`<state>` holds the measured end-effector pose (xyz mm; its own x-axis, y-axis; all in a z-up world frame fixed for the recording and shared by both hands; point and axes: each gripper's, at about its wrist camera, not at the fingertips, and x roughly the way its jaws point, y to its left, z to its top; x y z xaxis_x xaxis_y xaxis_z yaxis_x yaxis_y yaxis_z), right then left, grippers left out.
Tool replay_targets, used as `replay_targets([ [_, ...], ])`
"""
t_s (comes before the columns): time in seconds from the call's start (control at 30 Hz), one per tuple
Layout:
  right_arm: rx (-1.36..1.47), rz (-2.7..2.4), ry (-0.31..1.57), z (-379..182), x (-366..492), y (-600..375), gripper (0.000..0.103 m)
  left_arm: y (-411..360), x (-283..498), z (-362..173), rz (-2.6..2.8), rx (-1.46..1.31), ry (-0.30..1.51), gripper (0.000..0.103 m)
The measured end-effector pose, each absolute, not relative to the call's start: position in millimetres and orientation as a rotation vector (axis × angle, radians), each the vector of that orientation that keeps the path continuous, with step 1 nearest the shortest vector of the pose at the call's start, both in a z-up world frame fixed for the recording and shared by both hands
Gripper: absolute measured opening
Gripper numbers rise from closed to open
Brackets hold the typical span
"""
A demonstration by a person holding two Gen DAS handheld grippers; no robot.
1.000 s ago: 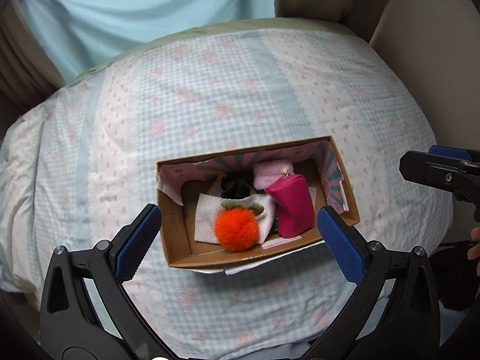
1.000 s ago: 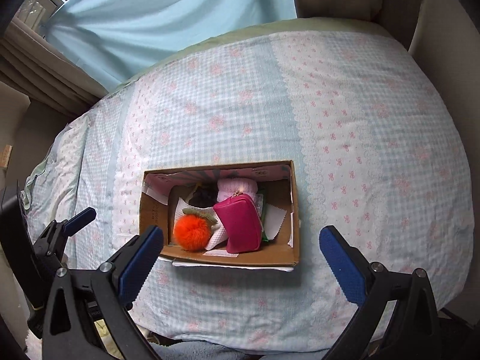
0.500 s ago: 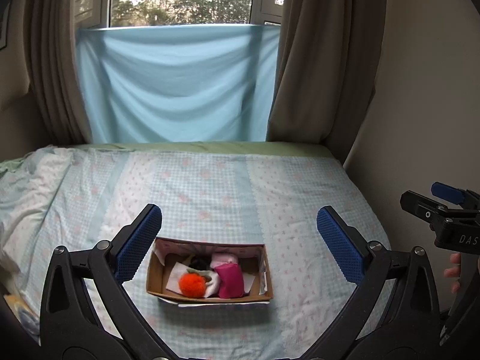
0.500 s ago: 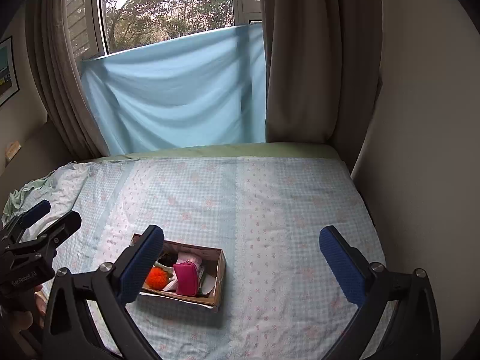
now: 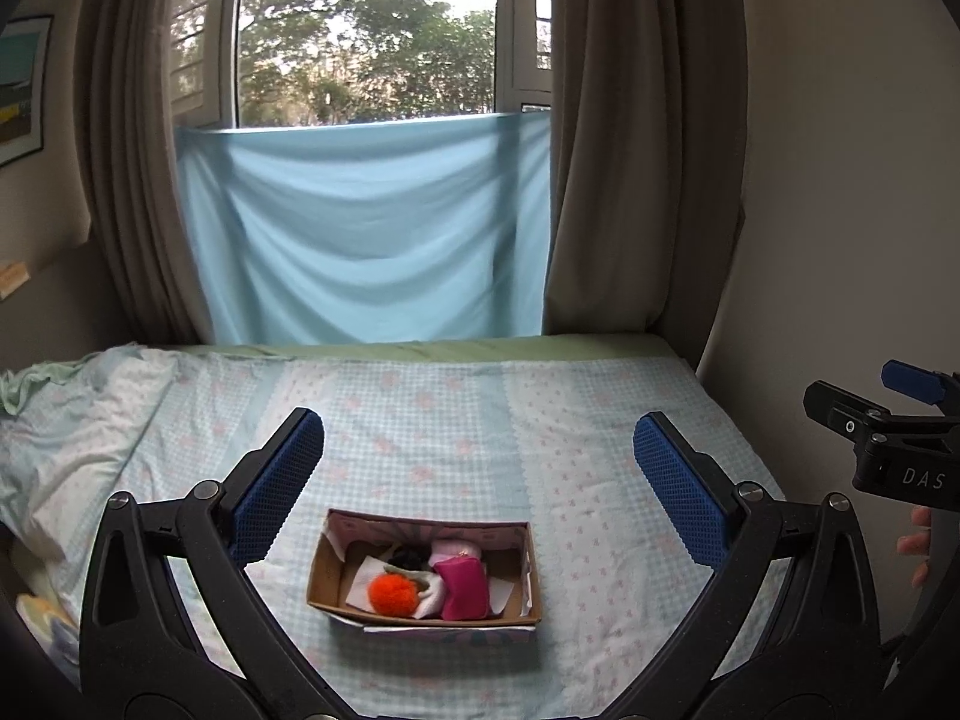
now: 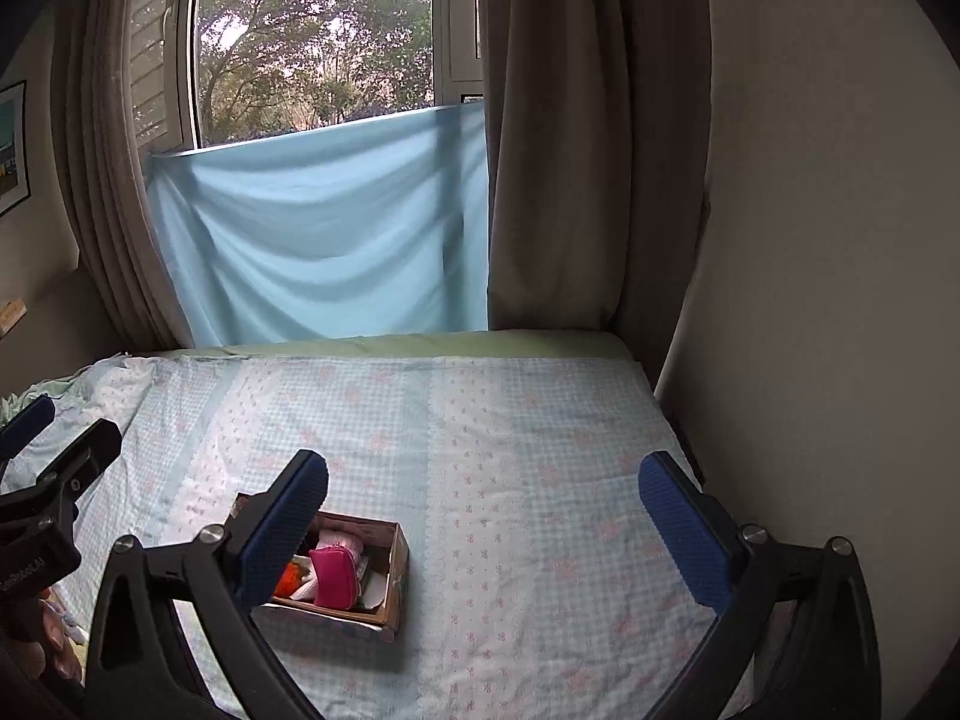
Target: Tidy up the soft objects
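Nearest the cameras, both grippers hang above the near edge of the bed (image 5: 456, 420), each with its jaws spread wide and nothing between them. The left gripper (image 5: 477, 480) frames the cardboard box (image 5: 336, 576) almost centrally: the box lies ahead of and below the gap between the blue pads (image 5: 279, 480), slightly toward the left one. The right gripper (image 6: 483, 525) sits further toward the bed's right side, so in its view the box appears low and left, partly hidden behind its left pad.

The box rests on the checked bedspread near the near edge of the bed, roughly midway between the left and right edges, its long axis running left to right across the line of the left gripper's fingers. Inside it, from left to right, lie an orange pom-pom (image 5: 391, 595) on a white cloth (image 5: 360, 582), and a magenta pouch (image 5: 462, 588) whose long axis runs front to back. Behind these sit a dark item (image 5: 408, 555), too small to identify, and a pale pink soft object (image 5: 457, 549).

Judged from this layout, the left gripper is the nearer and better aligned tool for any reach into the box. The soft objects appear already gathered there, so the task seems close to done.

Beyond the box, the bedspread lies bare to the far edge. A blue sheet (image 5: 366, 228) hangs across the window (image 5: 366, 36) between brown curtains (image 5: 624, 138).
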<state>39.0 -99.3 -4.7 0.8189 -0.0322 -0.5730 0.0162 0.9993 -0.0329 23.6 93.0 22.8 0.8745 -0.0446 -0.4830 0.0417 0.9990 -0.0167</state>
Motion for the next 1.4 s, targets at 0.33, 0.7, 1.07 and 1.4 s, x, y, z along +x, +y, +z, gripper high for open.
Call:
replay_targets([
  [0.33,-0.026,-0.034,0.600,-3.8,33.1,-99.6,0.103,88.2,26.2,21.9,-0.053,0.017,0.508,0.103],
  [0.7,-0.029,-0.052,0.595,-1.6,30.8,-99.6,0.103,88.6,28.9,19.5,-0.074,0.009,0.519,0.103],
  [1.07,-0.028,-0.055,0.601,-2.5,32.5,-98.2,0.103,90.0,29.4,17.3,-0.070,0.007,0.517,0.103],
  [1.4,-0.047,-0.059,0.598,-4.6,34.8,-90.9,0.103,93.0,32.7,13.3,-0.062,0.006,0.530,0.103],
])
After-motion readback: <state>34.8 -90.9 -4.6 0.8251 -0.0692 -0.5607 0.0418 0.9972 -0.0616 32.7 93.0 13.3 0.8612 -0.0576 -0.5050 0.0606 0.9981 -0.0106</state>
